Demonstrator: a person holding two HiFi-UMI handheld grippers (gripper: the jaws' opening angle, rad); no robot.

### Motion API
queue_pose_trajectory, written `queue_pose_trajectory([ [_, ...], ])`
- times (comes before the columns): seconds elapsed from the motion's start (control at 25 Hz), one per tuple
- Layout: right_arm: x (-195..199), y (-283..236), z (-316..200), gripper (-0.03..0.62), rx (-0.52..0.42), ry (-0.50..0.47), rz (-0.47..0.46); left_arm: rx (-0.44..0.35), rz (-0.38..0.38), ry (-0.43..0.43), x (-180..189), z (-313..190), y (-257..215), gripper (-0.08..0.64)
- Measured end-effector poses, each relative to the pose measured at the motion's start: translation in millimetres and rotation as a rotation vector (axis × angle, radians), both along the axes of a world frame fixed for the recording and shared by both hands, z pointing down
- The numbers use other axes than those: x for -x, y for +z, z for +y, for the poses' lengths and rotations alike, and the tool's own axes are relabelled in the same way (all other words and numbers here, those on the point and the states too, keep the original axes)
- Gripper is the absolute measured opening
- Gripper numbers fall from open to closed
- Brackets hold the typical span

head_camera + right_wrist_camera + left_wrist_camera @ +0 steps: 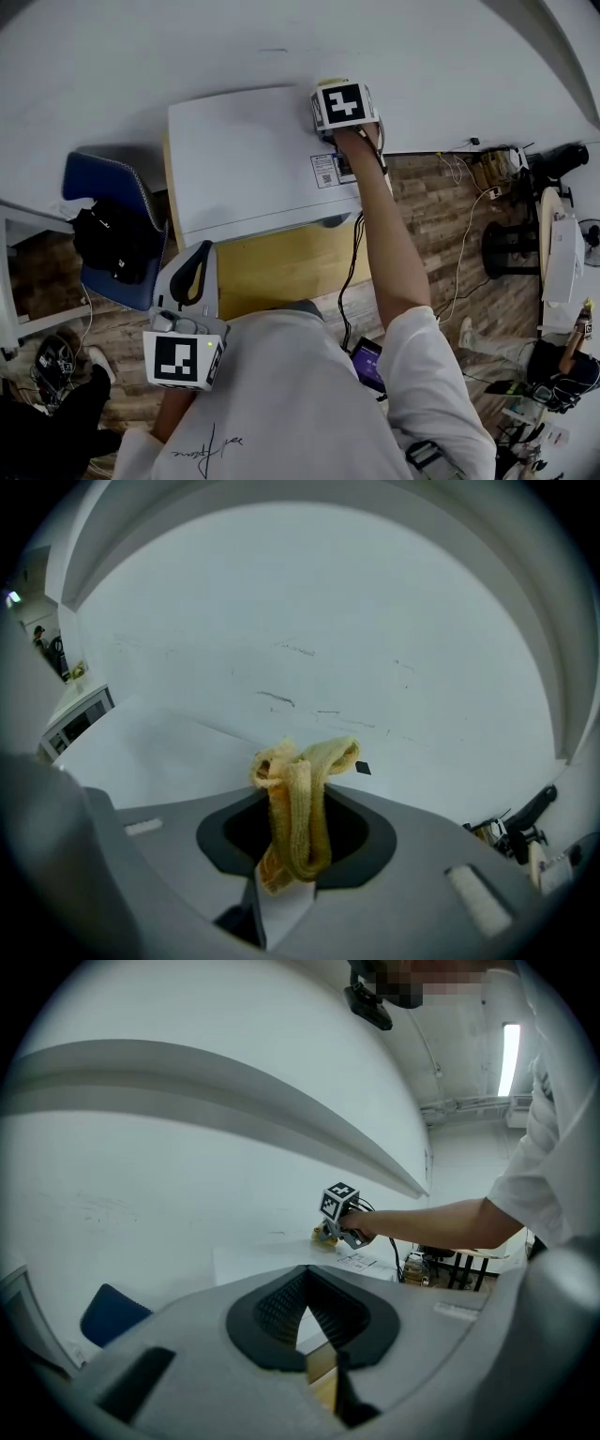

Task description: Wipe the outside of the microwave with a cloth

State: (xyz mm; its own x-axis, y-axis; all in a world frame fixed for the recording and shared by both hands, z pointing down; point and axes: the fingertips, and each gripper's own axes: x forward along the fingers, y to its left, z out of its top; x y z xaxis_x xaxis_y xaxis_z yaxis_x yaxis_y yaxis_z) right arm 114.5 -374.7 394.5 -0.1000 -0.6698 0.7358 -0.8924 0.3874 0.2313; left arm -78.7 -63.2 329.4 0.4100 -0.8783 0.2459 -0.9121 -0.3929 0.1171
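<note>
Atop the microwave (248, 164), right claw (289, 872) clamps cloth (298, 803) pointing toward wall (328, 611).

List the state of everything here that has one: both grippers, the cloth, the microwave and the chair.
Left gripper: shut, empty, held low near the body.
Right gripper: shut on the cloth.
Cloth: bunched, at the far right corner of the microwave's top.
Microwave: door looks closed from above.
Blue chair: black bag lying on it.
</note>
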Motion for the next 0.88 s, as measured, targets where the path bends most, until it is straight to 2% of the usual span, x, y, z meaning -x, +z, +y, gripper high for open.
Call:
queue_pose_trajectory([
  [0.88,62.9,1.1,15.5,0.115,0.000,-0.081,-0.035,-0.011,0.003,-0.015,8.8,10.3,-1.2,-0.009],
])
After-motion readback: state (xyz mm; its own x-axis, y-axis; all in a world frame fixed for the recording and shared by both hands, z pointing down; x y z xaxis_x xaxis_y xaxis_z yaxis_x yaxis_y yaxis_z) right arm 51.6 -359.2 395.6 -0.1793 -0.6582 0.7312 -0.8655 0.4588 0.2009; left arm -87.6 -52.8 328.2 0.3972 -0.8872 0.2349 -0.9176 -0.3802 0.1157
